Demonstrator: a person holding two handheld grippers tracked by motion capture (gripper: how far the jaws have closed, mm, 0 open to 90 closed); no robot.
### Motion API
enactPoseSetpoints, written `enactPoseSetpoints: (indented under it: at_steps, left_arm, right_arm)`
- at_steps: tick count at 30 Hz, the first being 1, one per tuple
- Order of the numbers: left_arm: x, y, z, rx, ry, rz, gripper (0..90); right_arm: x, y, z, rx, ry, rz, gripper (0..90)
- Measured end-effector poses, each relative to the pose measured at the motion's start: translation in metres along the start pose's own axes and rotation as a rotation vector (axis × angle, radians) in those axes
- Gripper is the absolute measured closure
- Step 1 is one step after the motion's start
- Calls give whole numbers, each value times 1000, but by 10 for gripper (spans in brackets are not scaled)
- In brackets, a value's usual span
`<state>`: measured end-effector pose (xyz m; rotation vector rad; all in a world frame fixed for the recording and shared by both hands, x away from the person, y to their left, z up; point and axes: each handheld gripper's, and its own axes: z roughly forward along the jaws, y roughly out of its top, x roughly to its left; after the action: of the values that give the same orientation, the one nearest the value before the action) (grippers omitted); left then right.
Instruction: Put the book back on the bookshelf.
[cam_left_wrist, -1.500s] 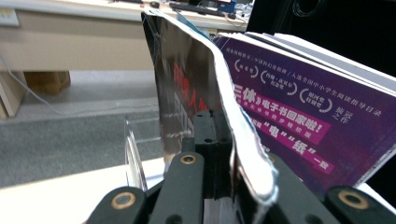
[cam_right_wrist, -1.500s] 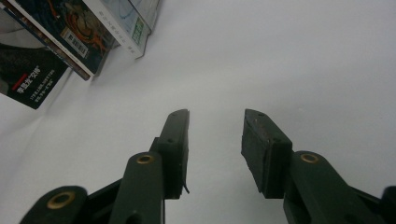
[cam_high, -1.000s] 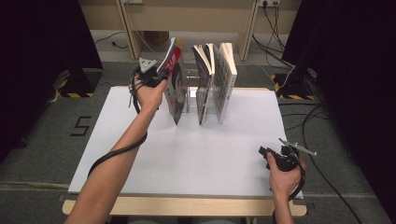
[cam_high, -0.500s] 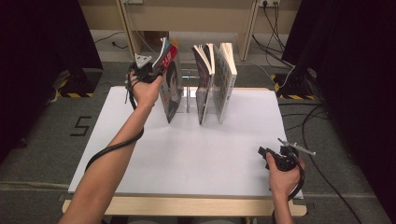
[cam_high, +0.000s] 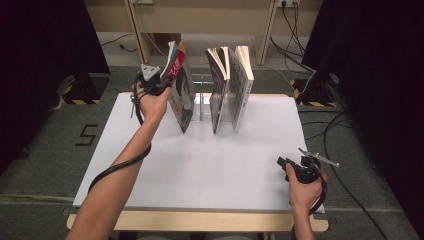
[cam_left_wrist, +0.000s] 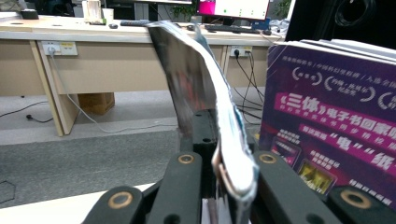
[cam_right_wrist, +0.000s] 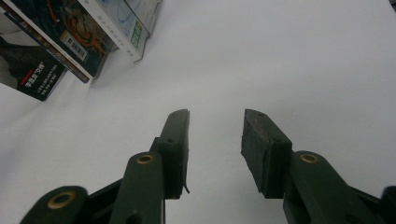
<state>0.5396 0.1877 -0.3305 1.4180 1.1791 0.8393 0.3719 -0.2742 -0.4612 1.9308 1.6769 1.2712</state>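
White table (cam_high: 200, 170) lies bare in front — left gripper (cam_high: 159, 82) clamps the leaning magazine (cam_high: 181, 95) at its top edge; right gripper (cam_high: 295, 167) rests near the right edge — jaws apart, holding nothing.

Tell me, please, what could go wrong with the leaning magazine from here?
The left hand-held gripper pinches only the top edge of the thin glossy red-and-black magazine, whose pages already bend; they might tear or slip free. The magazine leans steeply on the white table and could topple if released, possibly knocking the upright paperback books.

Magazine (cam_left_wrist: 205, 88) cover blurred; lower edge hidden between tongs.
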Motion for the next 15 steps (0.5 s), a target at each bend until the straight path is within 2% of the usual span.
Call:
enactPoseSetpoints:
  at_steps: [9,15]
  left_arm:
    - [9,-1,-2,16,-13,-2,812]
    - [7,-4,-3,29,-36,-44,730]
  right_arm:
    - [0,-1,1,10,1,0,618]
    - [0,-1,0,9,0,2,617]
